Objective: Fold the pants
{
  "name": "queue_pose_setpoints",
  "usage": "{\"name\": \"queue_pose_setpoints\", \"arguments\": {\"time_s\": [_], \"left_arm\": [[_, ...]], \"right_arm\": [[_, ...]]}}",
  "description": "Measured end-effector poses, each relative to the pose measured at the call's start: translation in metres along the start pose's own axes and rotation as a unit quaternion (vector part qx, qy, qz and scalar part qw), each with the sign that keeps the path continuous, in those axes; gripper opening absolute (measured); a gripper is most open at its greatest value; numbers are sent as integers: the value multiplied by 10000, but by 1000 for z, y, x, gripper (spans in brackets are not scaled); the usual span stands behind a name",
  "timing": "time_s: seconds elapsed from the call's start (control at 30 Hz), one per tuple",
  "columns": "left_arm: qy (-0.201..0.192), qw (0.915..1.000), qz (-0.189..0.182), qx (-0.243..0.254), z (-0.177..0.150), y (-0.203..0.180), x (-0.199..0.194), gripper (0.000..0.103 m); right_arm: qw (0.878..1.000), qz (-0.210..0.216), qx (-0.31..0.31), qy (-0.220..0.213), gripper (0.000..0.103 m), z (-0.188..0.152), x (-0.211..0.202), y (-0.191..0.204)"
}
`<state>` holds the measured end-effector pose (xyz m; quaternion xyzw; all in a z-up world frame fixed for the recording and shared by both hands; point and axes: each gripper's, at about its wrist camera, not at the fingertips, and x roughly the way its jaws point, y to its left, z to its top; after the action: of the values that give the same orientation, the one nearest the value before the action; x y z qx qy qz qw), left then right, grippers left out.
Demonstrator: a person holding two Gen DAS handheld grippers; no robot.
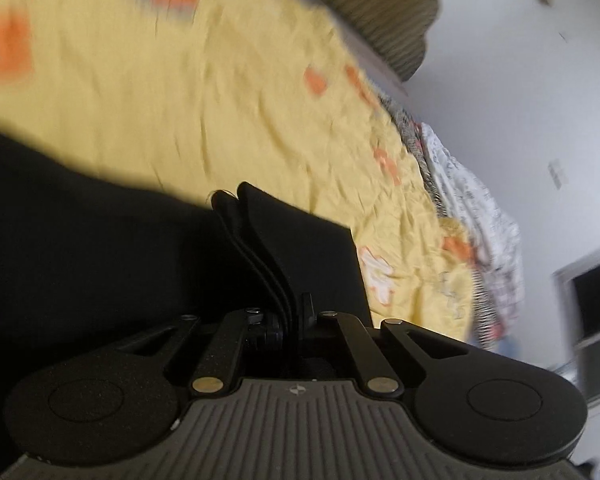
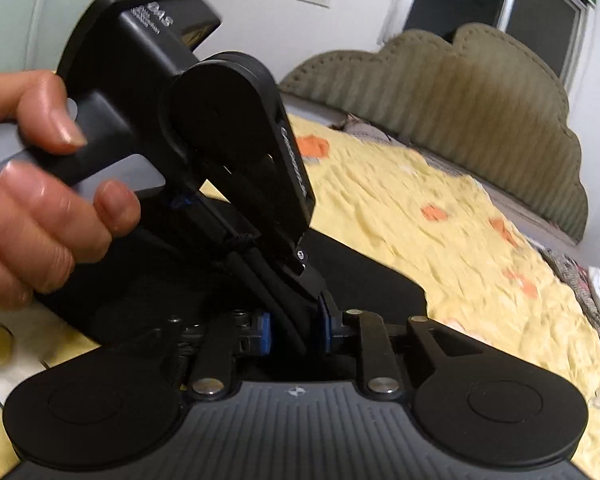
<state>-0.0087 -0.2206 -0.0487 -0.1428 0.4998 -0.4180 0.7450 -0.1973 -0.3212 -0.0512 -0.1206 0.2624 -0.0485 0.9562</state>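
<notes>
In the left wrist view, the left gripper point(image 1: 286, 314) is clamped tight on a bunched, layered edge of the black pants point(image 1: 100, 240), which spread across the lower left of the frame over the yellow bedspread point(image 1: 180, 100). In the right wrist view, the right gripper point(image 2: 296, 334) stands at a narrow gap, its blue pads point(image 2: 263, 334) pinching the same dark fabric point(image 2: 360, 280) at bottom centre. A hand point(image 2: 32, 200) at the left edge holds the other gripper's handle just above.

Bed point(image 1: 180, 80) with yellow sheet, black pants point(image 1: 80, 220) on it
</notes>
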Motion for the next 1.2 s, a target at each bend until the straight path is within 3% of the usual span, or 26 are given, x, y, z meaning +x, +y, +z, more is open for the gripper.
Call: {"name": "queue_pose_setpoints", "arguments": {"time_s": [0.07,0.17,0.3,0.33,0.37,0.4,0.47,0.53,0.6,0.67,0.73,0.8,0.83,0.87,0.93,1.0,1.03,1.07,1.1,1.13,1.2], "left_arm": [[-329,9981,373,358,-2,0,-31,5],[-568,9925,956,499,-6,16,-71,5],[-536,9819,1754,468,-10,49,-103,6],[-455,9804,1868,424,-10,60,-107,11],[-434,9776,2030,342,-10,68,-109,25],[-458,9733,2232,285,-11,76,-111,25],[-646,9650,2516,365,-14,87,-125,38],[-841,9547,2811,486,-14,90,-136,49],[-1036,9449,3057,545,-12,91,-145,49],[-1106,9445,3037,580,-6,90,-148,51],[-1056,9489,2910,612,0,87,-146,56],[-937,9502,2834,892,-2,77,-131,71],[-855,9471,2890,1107,-6,73,-124,78],[-743,9398,3071,1299,-9,68,-115,76],[-697,9271,3314,1608,-20,58,-107,76],[-770,9254,3217,1847,-28,49,-105,78],[-750,9257,3180,1908,-30,44,-103,79],[-733,9260,3150,1948,-30,39,-100,80],[-732,9260,3118,1999,-31,35,-96,82],[-722,9252,3110,2052,-32,31,-92,85],[-613,9220,3167,2143,-35,25,-79,85]], "right_arm": [[9995,241,-92,-153,15,11,-4,14],[9962,730,-297,-363,14,27,-4,44],[9878,1397,-539,-420,14,42,9,89],[9858,1505,-656,-348,14,43,14,100],[9828,1647,-804,-212,14,44,21,112],[9797,1750,-976,-73,15,43,28,122],[9796,1556,-1268,19,16,40,30,136],[9764,1788,-1209,16,16,41,19,131],[9723,2213,-748,36,16,45,9,111],[9715,2365,-141,-33,16,48,4,86],[9717,2320,430,-66,16,48,8,64],[9745,2007,964,264,16,43,24,49],[9740,1914,1057,594,16,37,34,48],[9713,1979,980,884,16,31,42,49],[9721,2041,929,694,17,25,35,42],[9718,1910,1310,443,17,24,25,14],[9715,1736,1572,353,21,26,24,5],[9699,1472,1909,328,40,24,27,-17],[9665,1249,2219,329,65,22,33,-39],[9615,1167,2470,286,77,20,44,-58],[9399,1448,3054,492,82,8,70,-98]]}}
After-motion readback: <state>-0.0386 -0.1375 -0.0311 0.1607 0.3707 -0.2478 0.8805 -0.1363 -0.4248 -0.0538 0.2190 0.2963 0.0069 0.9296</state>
